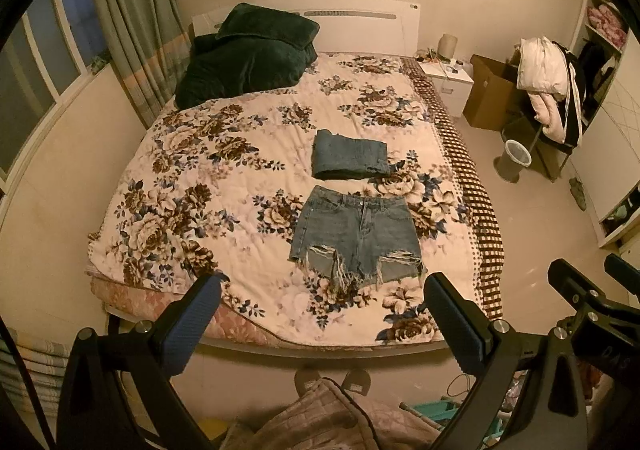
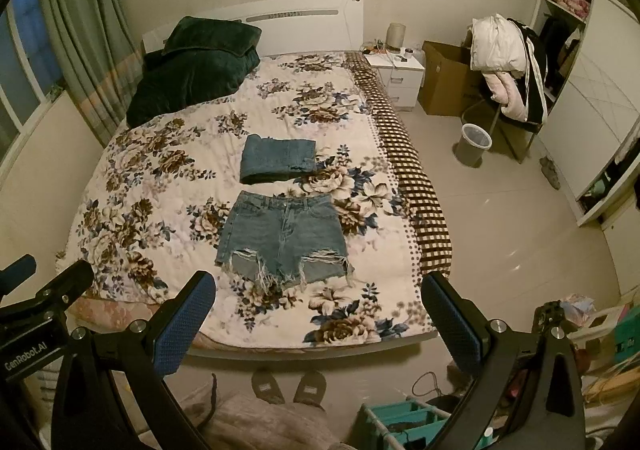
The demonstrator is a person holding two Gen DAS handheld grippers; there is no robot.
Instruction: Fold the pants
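Observation:
A pair of frayed blue denim shorts (image 1: 356,234) lies flat on the floral bedspread (image 1: 192,186), waistband away from me; it also shows in the right wrist view (image 2: 282,236). Beyond it lies a folded denim garment (image 1: 350,155), also in the right wrist view (image 2: 278,160). My left gripper (image 1: 322,314) is open and empty, held above the foot of the bed, short of the shorts. My right gripper (image 2: 318,314) is open and empty, beside the left one; part of it shows at the right of the left wrist view (image 1: 588,290).
A dark green blanket (image 1: 248,58) is heaped at the head of the bed. A white nightstand (image 2: 398,76), cardboard box (image 2: 444,84), chair with clothes (image 2: 508,62) and bin (image 2: 474,144) stand right of the bed. Slippers (image 2: 288,386) and a teal rack (image 2: 404,422) are on the floor below.

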